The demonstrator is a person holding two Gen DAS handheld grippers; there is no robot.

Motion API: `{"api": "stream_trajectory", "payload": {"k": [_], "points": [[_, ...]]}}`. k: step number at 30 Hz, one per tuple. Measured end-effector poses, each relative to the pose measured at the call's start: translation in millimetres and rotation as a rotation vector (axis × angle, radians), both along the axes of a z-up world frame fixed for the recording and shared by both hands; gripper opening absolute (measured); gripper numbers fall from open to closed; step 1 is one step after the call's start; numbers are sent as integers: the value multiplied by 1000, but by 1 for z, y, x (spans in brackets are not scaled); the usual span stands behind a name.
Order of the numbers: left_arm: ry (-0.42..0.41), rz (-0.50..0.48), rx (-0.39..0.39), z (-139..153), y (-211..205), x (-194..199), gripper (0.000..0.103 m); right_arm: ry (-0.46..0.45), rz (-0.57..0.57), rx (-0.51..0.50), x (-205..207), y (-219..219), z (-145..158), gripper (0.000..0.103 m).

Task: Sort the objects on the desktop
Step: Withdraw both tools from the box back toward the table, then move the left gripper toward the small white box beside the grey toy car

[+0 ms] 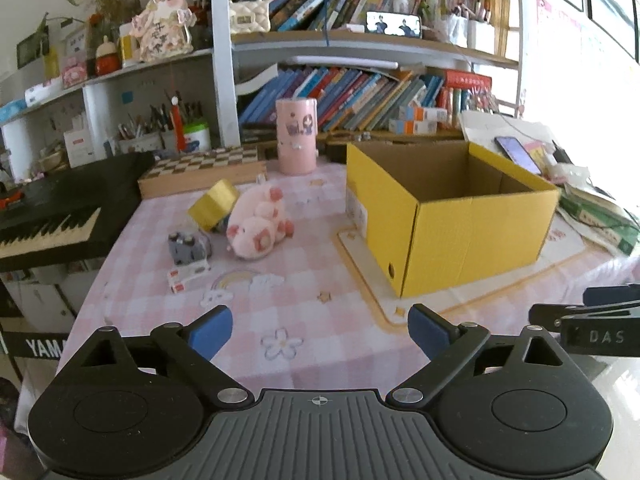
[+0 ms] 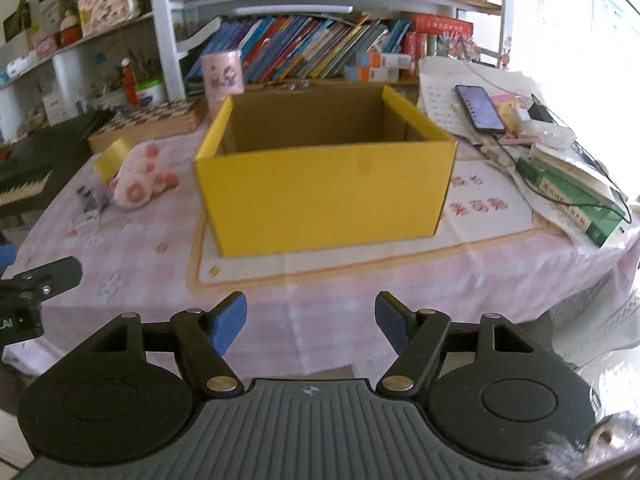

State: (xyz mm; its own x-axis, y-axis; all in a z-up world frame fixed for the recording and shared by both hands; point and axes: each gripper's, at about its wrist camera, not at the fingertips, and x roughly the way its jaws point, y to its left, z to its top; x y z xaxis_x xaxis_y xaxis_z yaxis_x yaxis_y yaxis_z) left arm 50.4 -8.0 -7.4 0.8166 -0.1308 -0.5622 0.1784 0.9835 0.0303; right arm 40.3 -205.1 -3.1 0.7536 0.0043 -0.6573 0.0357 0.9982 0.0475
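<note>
Your left tongs [image 1: 320, 334] stand with their blue pads [image 1: 210, 330] spread wide and nothing between them, held above the near edge of the worktop [image 1: 304, 312], which is covered by a pink checked cloth. Your right tongs [image 2: 311, 322] are likewise spread apart and hold nothing, poised over the near edge of the same worktop [image 2: 360, 280]. Directly ahead of the right tongs sits the yellow cardboard box [image 2: 324, 196], top open, resting on a cream mat [image 2: 480, 220]; in the left wrist view this yellow cardboard box [image 1: 472, 236] lies to the right of centre. The loose items are grouped on the left part of the worktop, well apart from both tongs: a pink plush pig [image 1: 258, 220] lies on its side, a yellow tape roll [image 1: 212, 204] leans just beside it on its left, a small grey object [image 1: 186, 248] stands nearer you, and a small white-and-red packet [image 1: 188, 276] lies just in front of that. In the right wrist view the pink plush pig [image 2: 138, 180] and yellow tape roll [image 2: 112, 158] appear left of the box. Behind them stand a pink cylindrical holder [image 1: 297, 136] and a chessboard case [image 1: 200, 172]. A keyboard [image 1: 52, 216] borders the left edge; a phone [image 2: 480, 108] and a green book [image 2: 568, 200] lie on the right.
</note>
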Motion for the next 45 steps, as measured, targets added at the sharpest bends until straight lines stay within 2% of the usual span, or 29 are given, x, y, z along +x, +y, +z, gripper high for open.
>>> {"api": "stream_trajectory", "payload": {"k": [16, 28, 45], "points": [[45, 7, 12, -9, 33, -22, 96, 62, 106, 18, -16, 51, -14, 71], [33, 89, 11, -5, 64, -30, 97, 44, 206, 3, -13, 87, -10, 71], [9, 142, 11, -2, 94, -38, 97, 21, 284, -20, -11, 123, -5, 71]]}}
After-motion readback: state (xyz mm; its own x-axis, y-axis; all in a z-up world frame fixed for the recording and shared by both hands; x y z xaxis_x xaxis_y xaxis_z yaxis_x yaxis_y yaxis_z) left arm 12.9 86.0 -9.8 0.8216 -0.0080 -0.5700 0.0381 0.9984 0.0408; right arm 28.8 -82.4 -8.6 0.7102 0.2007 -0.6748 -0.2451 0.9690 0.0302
